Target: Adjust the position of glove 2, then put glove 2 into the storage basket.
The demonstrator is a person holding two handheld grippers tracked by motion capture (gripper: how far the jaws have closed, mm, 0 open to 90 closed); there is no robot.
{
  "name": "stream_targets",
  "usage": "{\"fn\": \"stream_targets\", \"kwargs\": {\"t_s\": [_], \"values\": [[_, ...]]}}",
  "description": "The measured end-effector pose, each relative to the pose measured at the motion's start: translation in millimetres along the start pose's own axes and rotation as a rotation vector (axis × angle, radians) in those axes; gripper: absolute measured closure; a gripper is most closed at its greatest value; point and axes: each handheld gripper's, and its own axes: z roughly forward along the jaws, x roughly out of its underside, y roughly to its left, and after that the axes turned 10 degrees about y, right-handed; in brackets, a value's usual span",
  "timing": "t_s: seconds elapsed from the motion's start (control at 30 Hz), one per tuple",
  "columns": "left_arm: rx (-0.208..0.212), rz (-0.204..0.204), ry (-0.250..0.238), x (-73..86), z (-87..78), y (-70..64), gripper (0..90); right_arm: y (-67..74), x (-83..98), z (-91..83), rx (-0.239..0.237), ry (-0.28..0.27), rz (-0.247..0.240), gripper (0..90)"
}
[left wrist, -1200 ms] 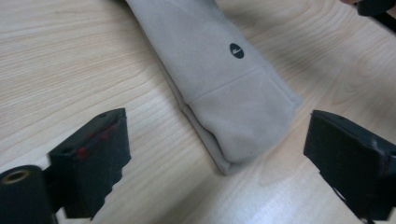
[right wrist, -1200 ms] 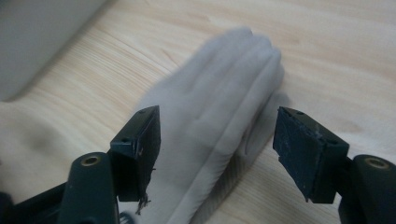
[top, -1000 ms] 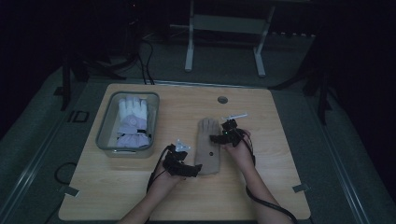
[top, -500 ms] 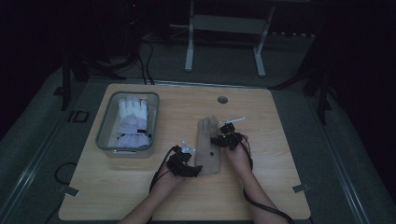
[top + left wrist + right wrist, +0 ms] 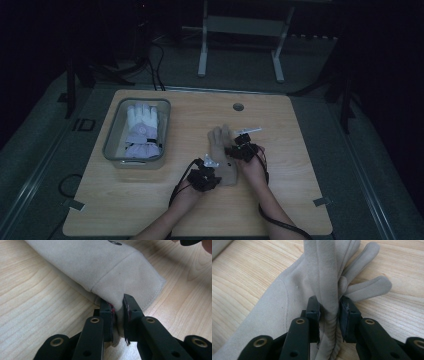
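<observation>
A beige suede glove lies flat on the wooden table, fingers pointing away from the person. My left gripper is at its cuff. In the left gripper view the jaws have just been closing and the left gripper now pinches the cuff's edge of the glove. My right gripper is at the glove's right side. Its jaws have also just been closing, and the right gripper squeezes a raised fold of the glove below the fingers.
A clear plastic bin at the table's left holds a white glove. A round cable hole sits near the far edge. Table legs and cables stand on the floor beyond.
The left hand has slid in toward the glove's cuff. The right hand has stayed at the glove's side.
</observation>
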Motion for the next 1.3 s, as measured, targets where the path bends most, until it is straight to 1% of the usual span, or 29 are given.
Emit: {"fn": "stream_targets", "kwargs": {"t_s": [0.03, 0.07, 0.17, 0.2, 0.23, 0.27, 0.3, 0.37, 0.4, 0.47, 0.53, 0.57, 0.67, 0.73, 0.8, 0.83, 1.0, 1.17, 1.3], "values": [[-0.001, 0.01, 0.007, 0.3, -1.3, 0.2, 81.3, -1.4, 0.3, -0.8, -0.013, -0.008, 0.009, 72.7], [-0.001, 0.01, 0.01, 0.5, -2.5, 0.1, 81.6, -1.7, 0.4, -1.6, -0.019, -0.011, 0.015, 72.9], [0.003, 0.008, 0.007, 0.7, -7.4, 1.3, 81.8, -0.8, -0.8, -3.6, -0.022, -0.013, 0.007, 73.2], [-0.007, 0.021, 0.011, 0.7, -10.2, 2.0, 82.1, 0.8, -2.4, -5.9, -0.021, -0.018, 0.0, 73.4], [-0.006, 0.015, 0.006, 0.6, -15.5, 3.6, 82.2, 3.1, -5.4, -9.5, -0.028, -0.031, -0.003, 73.6], [-0.006, 0.015, 0.006, 0.6, -15.5, 3.6, 82.2, 3.1, -5.4, -9.5, -0.028, -0.031, -0.003, 73.6], [-0.018, 0.019, 0.002, 0.3, -20.2, 4.3, 82.2, 4.1, -6.6, -11.3, -0.032, -0.034, -0.001, 73.6], [-0.01, 0.014, -0.007, 0.1, -25.7, 6.1, 82.1, 6.4, -10.8, -16.2, -0.041, -0.049, -0.004, 73.7], [-0.014, 0.014, -0.011, 0.1, -28.7, 6.7, 82.1, 7.6, -12.6, -18.5, -0.049, -0.055, -0.003, 73.7], [-0.01, 0.009, -0.025, 0.1, -35.9, 9.2, 82.2, 10.4, -16.9, -23.8, -0.061, -0.069, -0.005, 73.6], [-0.013, 0.012, -0.027, -0.3, -41.4, 10.8, 82.2, 13.3, -21.4, -28.4, -0.065, -0.078, -0.012, 73.6], [-0.009, 0.008, -0.036, -0.4, -45.5, 12.1, 82.1, 14.4, -23.0, -29.9, -0.067, -0.083, -0.015, 73.7], [-0.018, 0.009, -0.044, -1.3, -55.3, 14.5, 82.1, 20.7, -30.7, -35.9, -0.067, -0.093, -0.031, 73.7], [-0.033, 0.014, -0.046, -1.9, -60.9, 15.5, 82.2, 25.4, -36.7, -40.0, -0.066, -0.098, -0.045, 73.6], [-0.031, 0.012, -0.047, -2.5, -67.2, 17.8, 82.1, 28.7, -40.9, -42.8, -0.067, -0.105, -0.054, 73.6], [-0.04, 0.011, -0.049, -2.6, -70.3, 18.6, 82.2, 30.4, -43.2, -44.0, -0.071, -0.106, -0.058, 73.6], [-0.048, 0.002, -0.057, -1.8, -82.4, 23.8, 82.2, 37.6, -53.5, -48.0, -0.074, -0.112, -0.078, 73.6], [-0.037, -0.01, -0.065, -1.4, -91.5, 27.9, 82.2, 45.7, -61.1, -50.3, -0.079, -0.119, -0.092, 73.6], [-0.052, -0.014, -0.079, -2.9, -100.9, 32.6, 82.2, 50.8, -70.6, -52.8, -0.077, -0.125, -0.107, 73.6]]}}
